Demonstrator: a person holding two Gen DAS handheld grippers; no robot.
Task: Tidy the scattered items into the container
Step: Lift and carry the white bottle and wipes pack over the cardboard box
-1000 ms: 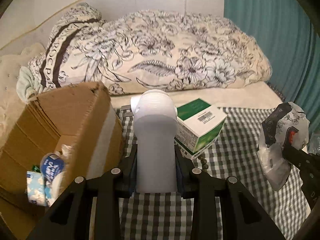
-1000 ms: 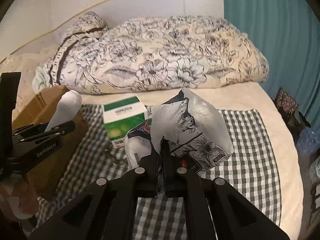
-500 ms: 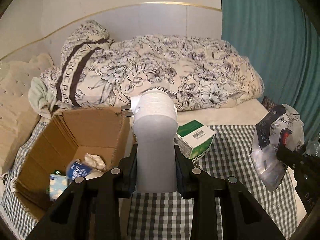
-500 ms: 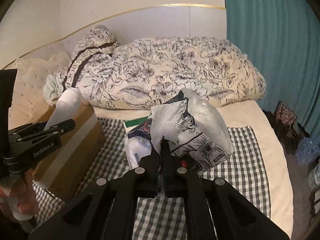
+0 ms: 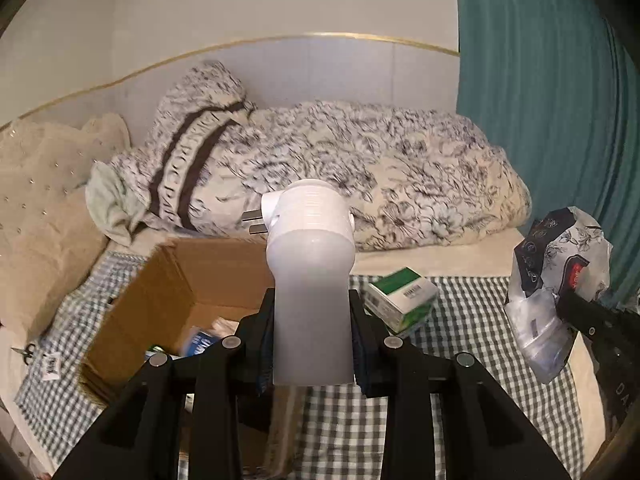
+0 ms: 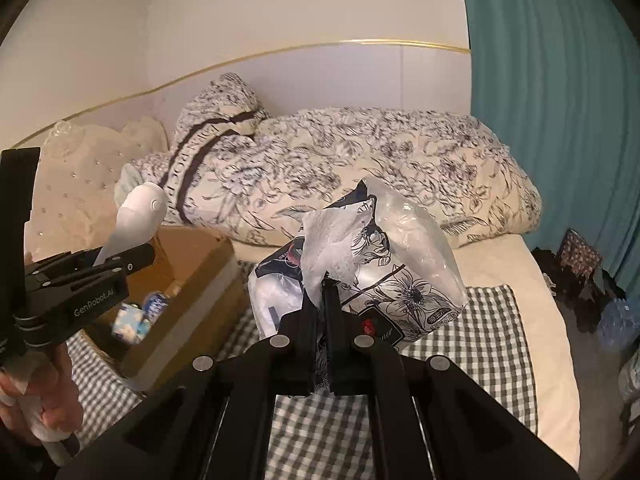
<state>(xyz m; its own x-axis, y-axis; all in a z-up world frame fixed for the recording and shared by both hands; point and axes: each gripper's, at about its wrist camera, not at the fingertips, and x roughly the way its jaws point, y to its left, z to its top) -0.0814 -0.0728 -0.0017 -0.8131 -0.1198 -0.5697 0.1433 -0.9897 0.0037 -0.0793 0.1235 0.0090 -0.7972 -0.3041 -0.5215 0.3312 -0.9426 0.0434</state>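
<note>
Left gripper [image 5: 312, 344]: jaws clamped on the lower sides of a white plug-in device [image 5: 310, 272], held upright above the near right corner of the cardboard box [image 5: 168, 292]; seen from the right wrist view [image 6: 120, 264], the same device [image 6: 136, 216] tilts up over the box
White plug-in device: rounded white top, frosted body, two metal prongs pointing left
Right gripper [image 6: 322, 300]: jaws pressed together on a fold of the floral plastic bag [image 6: 384, 264], which hangs lifted above the checkered cloth [image 6: 480, 344]; in the left wrist view the bag [image 5: 556, 280] shows at the right edge, well apart from the box
Cardboard box: open, flaps up, sitting on the left part of the cloth; inside lie a blue-and-white packet [image 5: 200, 340] and a pale blue patterned pack [image 6: 130, 322], partly blurred
Green and white carton [image 5: 402, 300]: lying on the cloth, just right of the box and behind the left gripper's right finger
Small scissors [image 5: 26, 352]: on the cloth at the far left, beside a small white tag [image 5: 50, 366]
Floral duvet [image 5: 360, 184]: bunched up behind the box, against the headboard
Teal curtain [image 5: 540, 80]: along the right side
Person's hand [image 6: 44, 392]: wrapped around the left gripper's handle
</note>
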